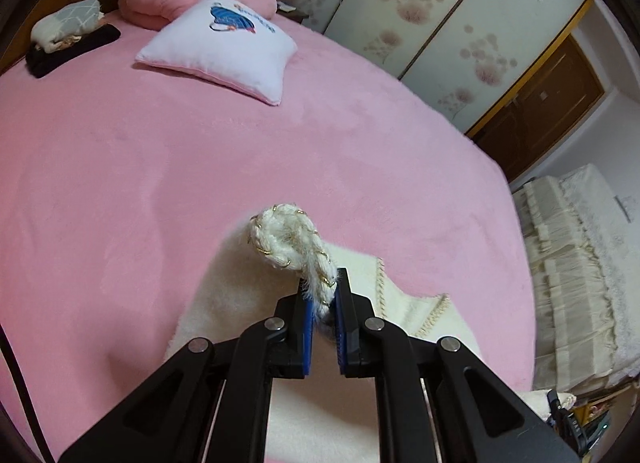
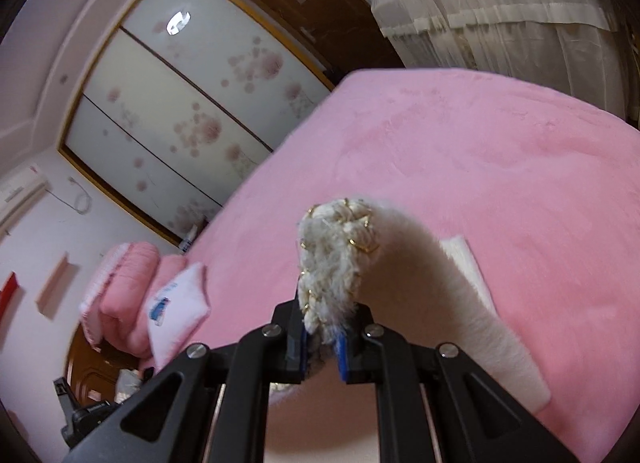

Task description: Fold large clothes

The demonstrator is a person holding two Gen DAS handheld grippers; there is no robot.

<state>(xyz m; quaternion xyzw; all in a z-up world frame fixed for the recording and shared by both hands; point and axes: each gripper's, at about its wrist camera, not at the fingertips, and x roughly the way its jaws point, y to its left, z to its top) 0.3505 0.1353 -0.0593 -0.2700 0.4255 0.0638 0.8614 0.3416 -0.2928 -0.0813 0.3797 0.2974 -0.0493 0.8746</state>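
Over the pink bed (image 1: 160, 191), both tongs are clamped on the same cream fuzzy garment (image 1: 224, 295). Left tongs (image 1: 322, 303) pinch a braided, gold-flecked trim edge; right tongs (image 2: 326, 337) pinch a similar trim bunch on the garment (image 2: 400, 287). Cloth hangs from each grip down to the bed, w/ a flat part lying near the bed's edge closest to the person. Long axis prob. runs tongs to tongs, though neither view shows the whole span. Neither hand is clearly nearer; each already holds its end. Next move likely turns on keeping that held edge taut and laying it away toward the white pillow (image 1: 218, 47) and the bed's far end.
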